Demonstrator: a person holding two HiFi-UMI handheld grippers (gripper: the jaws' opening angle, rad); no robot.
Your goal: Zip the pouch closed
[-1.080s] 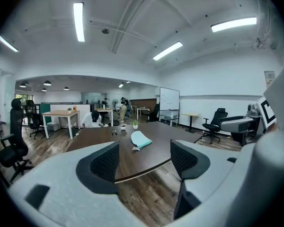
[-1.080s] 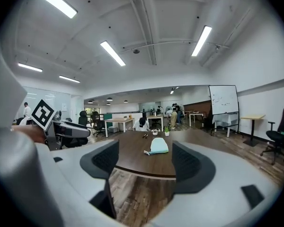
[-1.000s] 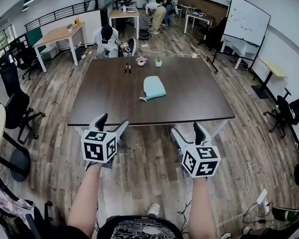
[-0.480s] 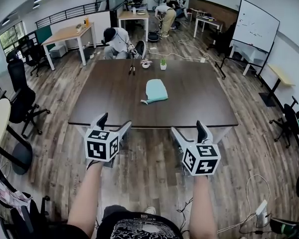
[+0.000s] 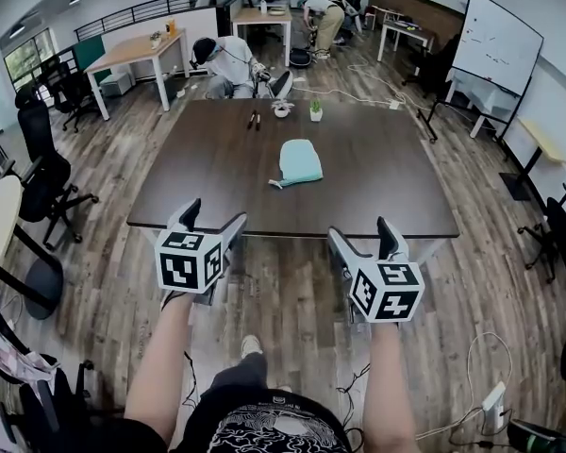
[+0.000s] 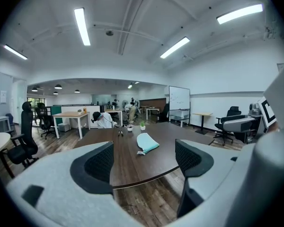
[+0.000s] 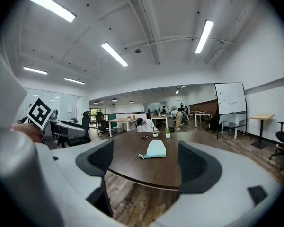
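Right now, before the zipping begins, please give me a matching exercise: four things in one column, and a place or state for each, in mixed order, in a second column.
1 pouch
2 potted plant
3 whiteboard
4 left tongs

A standing at the room's right side
B open and empty
C lying in the middle of the table
D at the table's far edge

Pairs: 1-C, 2-D, 3-A, 4-B

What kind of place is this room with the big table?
Probably an open-plan office or shared workroom. A large dark brown wooden table stands in the middle, a white whiteboard on a stand is near the right wall, and black swivel office chairs stand at the left.
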